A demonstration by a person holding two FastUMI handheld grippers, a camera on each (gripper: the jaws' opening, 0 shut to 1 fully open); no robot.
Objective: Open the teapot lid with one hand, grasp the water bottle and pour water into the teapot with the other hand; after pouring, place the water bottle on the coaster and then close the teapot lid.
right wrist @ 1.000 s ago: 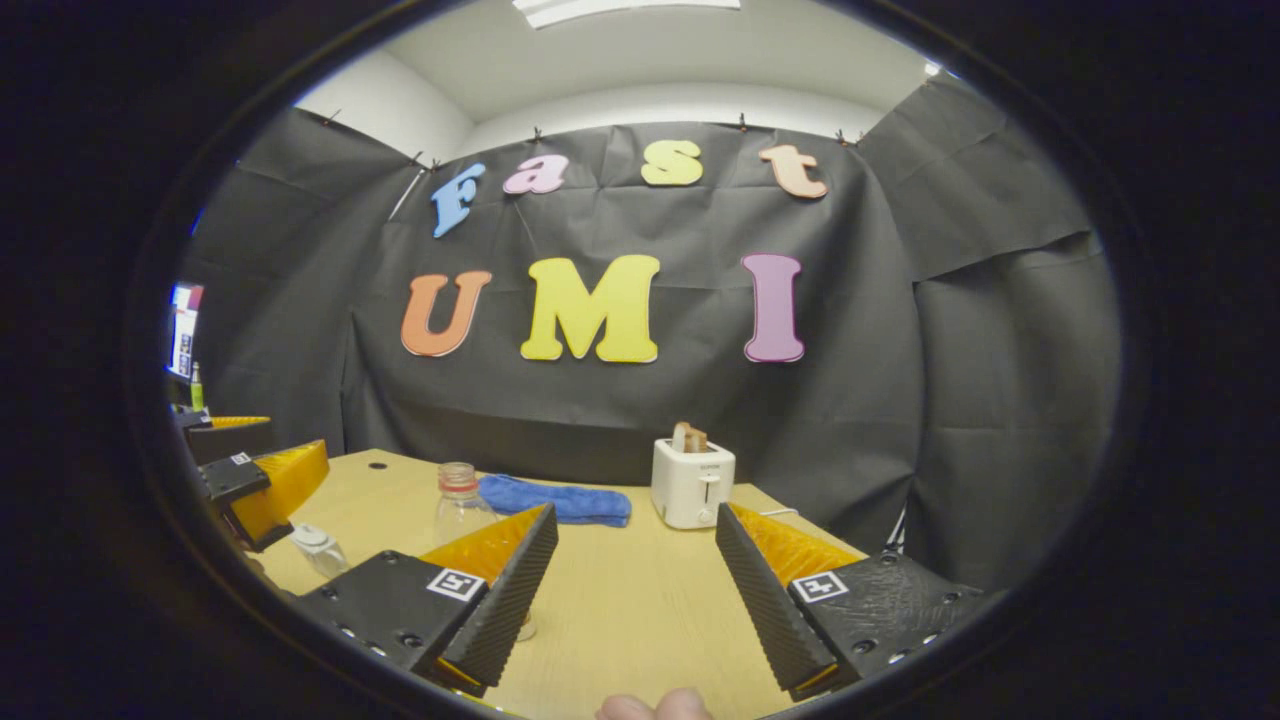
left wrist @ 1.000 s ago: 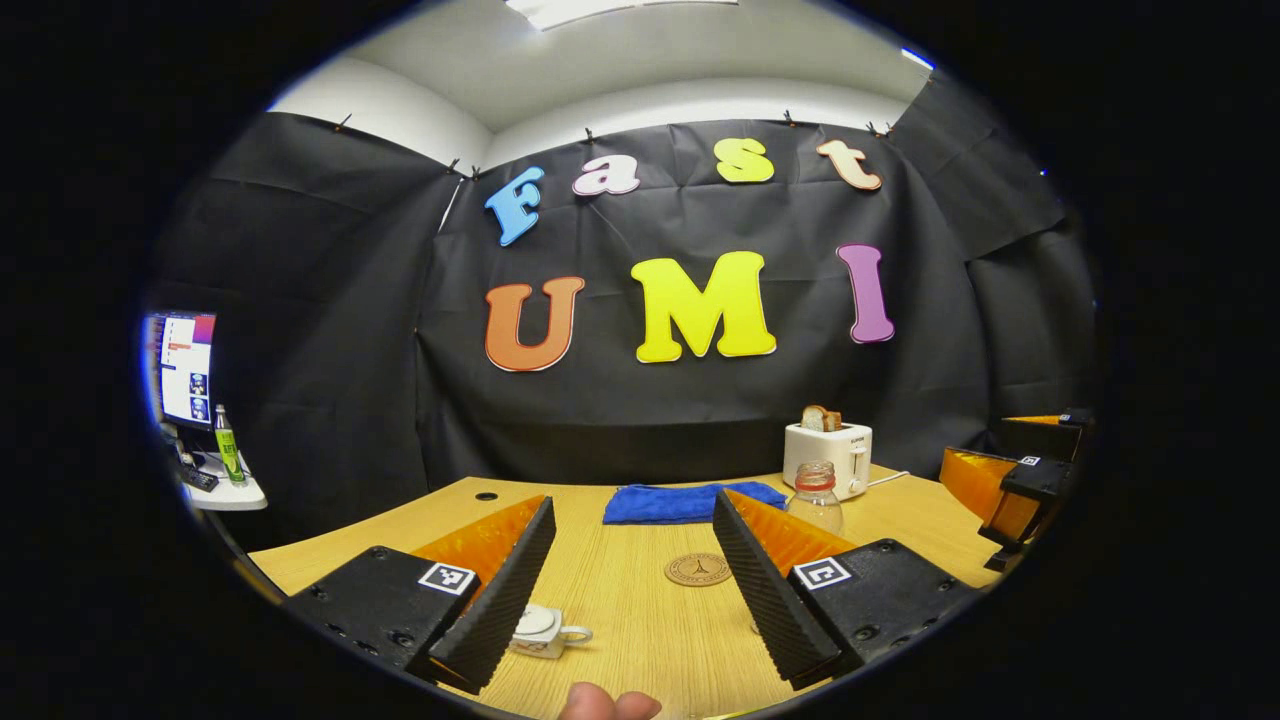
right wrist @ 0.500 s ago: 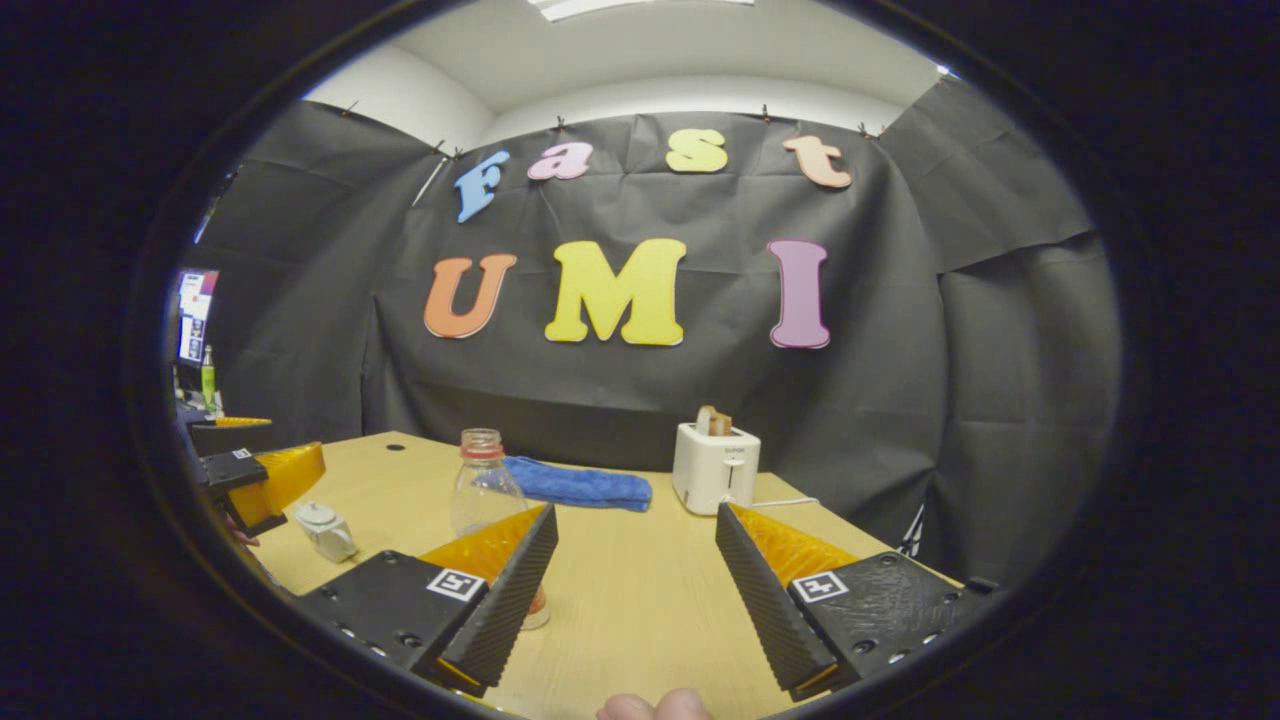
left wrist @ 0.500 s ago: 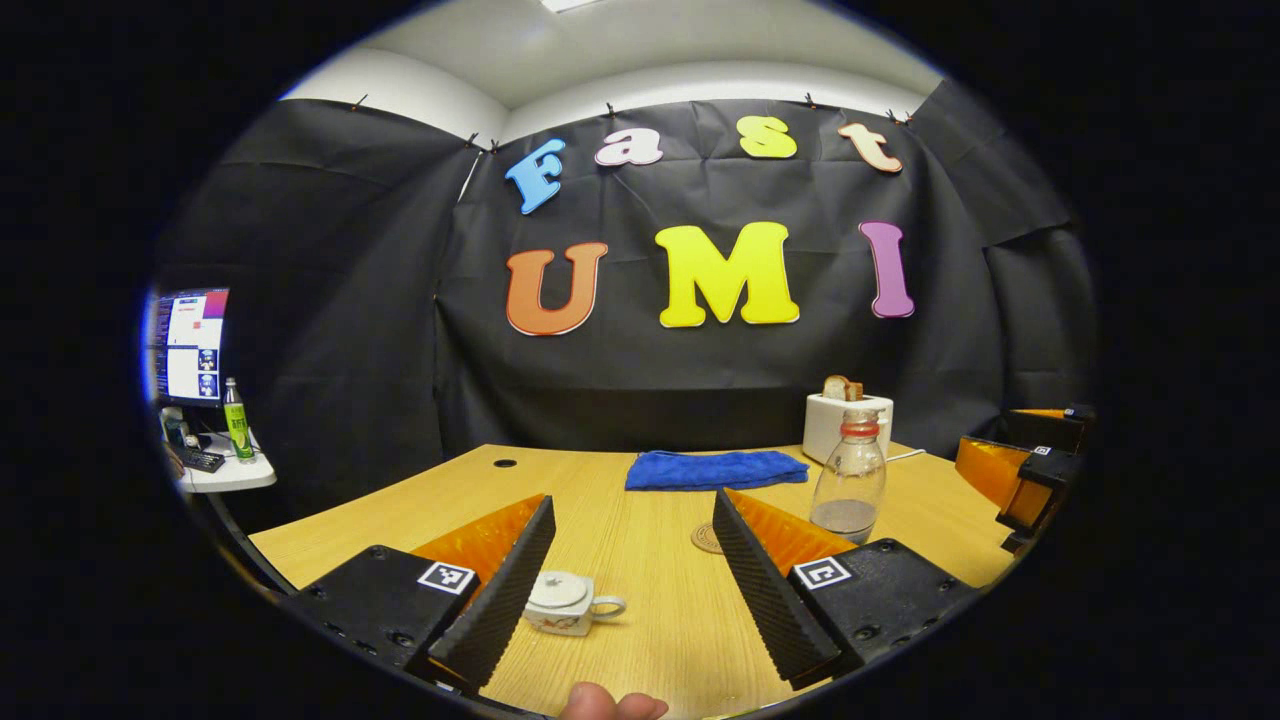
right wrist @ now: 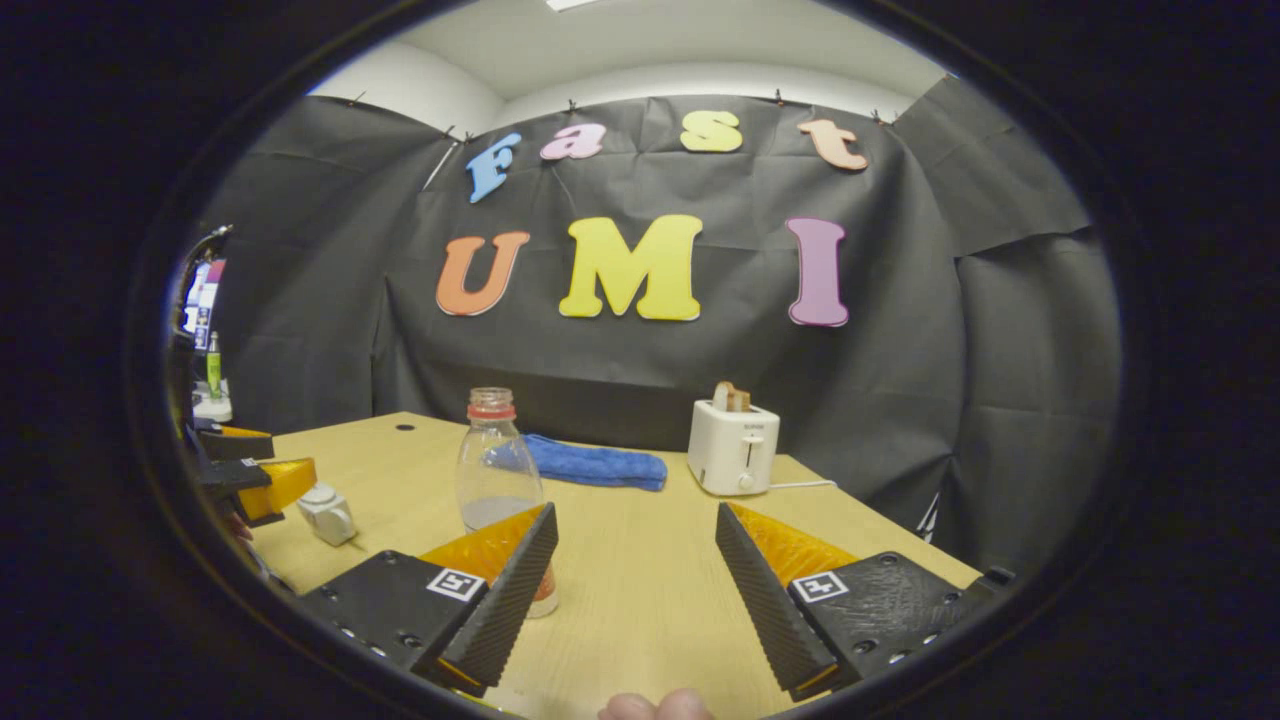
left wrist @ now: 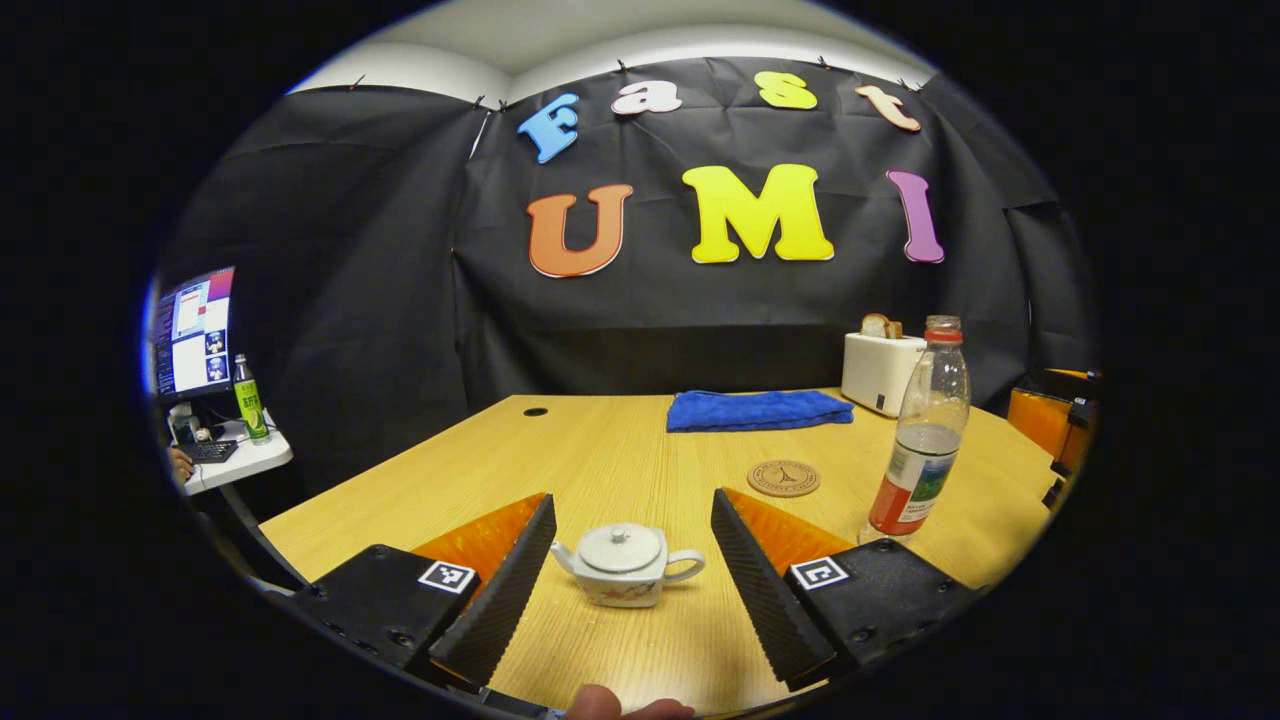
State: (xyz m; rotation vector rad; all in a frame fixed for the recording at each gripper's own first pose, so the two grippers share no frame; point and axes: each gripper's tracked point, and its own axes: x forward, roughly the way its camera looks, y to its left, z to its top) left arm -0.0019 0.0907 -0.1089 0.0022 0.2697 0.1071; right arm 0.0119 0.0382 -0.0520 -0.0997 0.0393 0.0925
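Observation:
A small white teapot (left wrist: 623, 565) with its lid on stands on the wooden table (left wrist: 600, 450), just ahead of and between the fingers of my open left gripper (left wrist: 630, 590). A clear water bottle (left wrist: 922, 440), uncapped and part full, stands upright to the right, and a round coaster (left wrist: 784, 478) lies left of it. In the right gripper view the water bottle (right wrist: 497, 470) rises just beyond the left finger of my open right gripper (right wrist: 635, 590). Far left there, the teapot (right wrist: 326, 513) sits by the left gripper (right wrist: 245, 470).
A blue cloth (left wrist: 757, 410) lies at the back of the table, with a white toaster (left wrist: 880, 370) holding bread to its right. A side shelf (left wrist: 235, 460) with a monitor and a green bottle stands off the table's left.
Both views have tipped downward and moved forward. The teapot now sits between my left fingers, and the bottle stands taller and closer in both views. Nothing has been gripped.

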